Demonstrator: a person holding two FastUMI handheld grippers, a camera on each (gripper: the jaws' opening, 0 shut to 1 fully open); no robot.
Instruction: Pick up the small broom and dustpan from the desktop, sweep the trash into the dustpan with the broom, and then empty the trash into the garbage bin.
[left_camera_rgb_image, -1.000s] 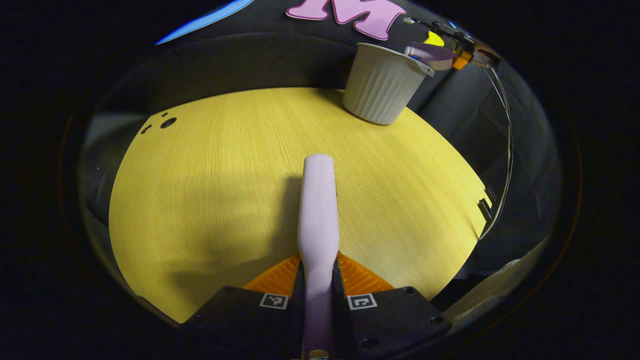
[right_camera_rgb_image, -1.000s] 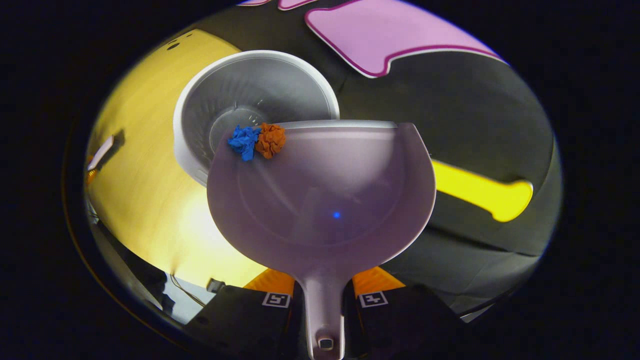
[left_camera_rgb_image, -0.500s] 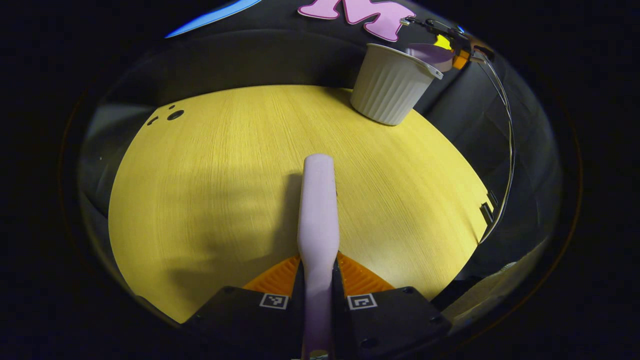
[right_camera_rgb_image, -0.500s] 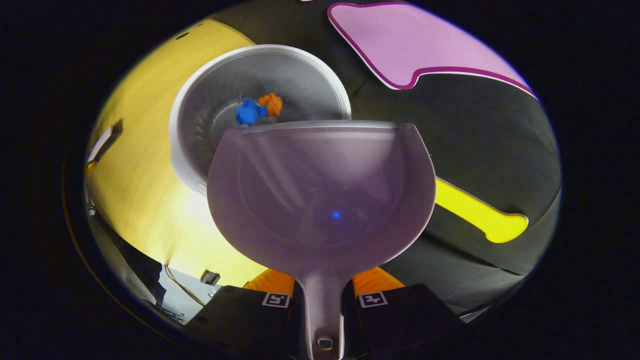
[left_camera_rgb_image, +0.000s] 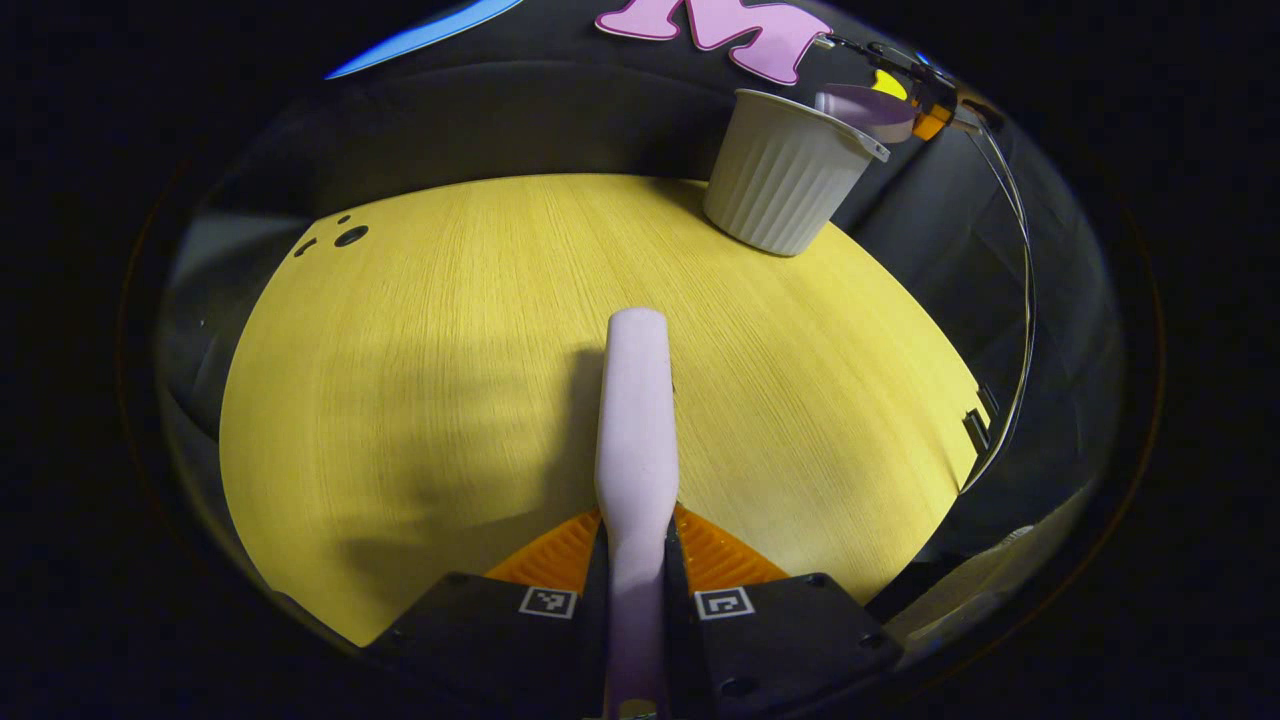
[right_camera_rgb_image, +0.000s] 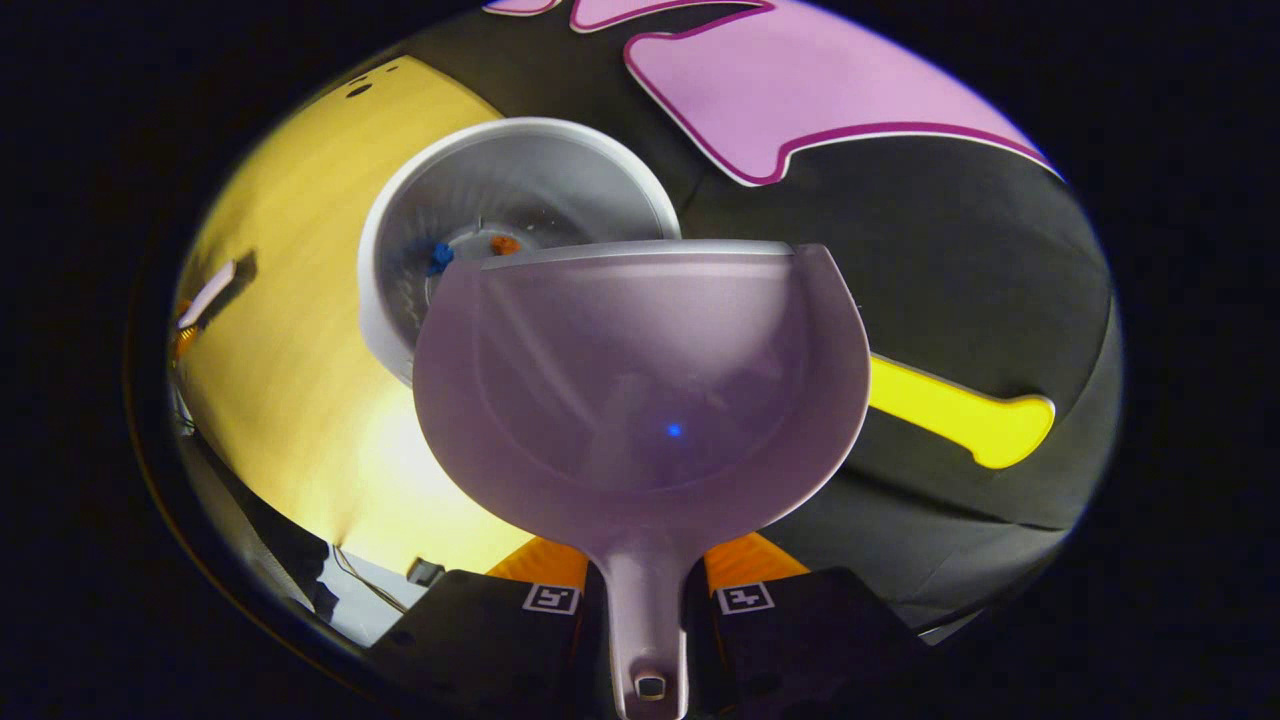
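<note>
Right now I see the pale lilac dustpan (right_camera_rgb_image: 640, 390) tipped over the white ribbed garbage bin (right_camera_rgb_image: 500, 180), its pan bare; 2 scraps, 1 blue scrap (right_camera_rgb_image: 438, 258) and 1 orange scrap (right_camera_rgb_image: 503, 244), lie on the bin's bottom. My right gripper (right_camera_rgb_image: 645, 585) clamps the dustpan's handle. My left gripper (left_camera_rgb_image: 636, 560) is clenched on the pale broom (left_camera_rgb_image: 636, 420), which points out over the yellow desktop (left_camera_rgb_image: 420, 380).

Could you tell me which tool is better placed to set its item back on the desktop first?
Left, probably: its tool holds the broom low over bare desktop, while the right tool holds the dustpan over the garbage bin.
</note>
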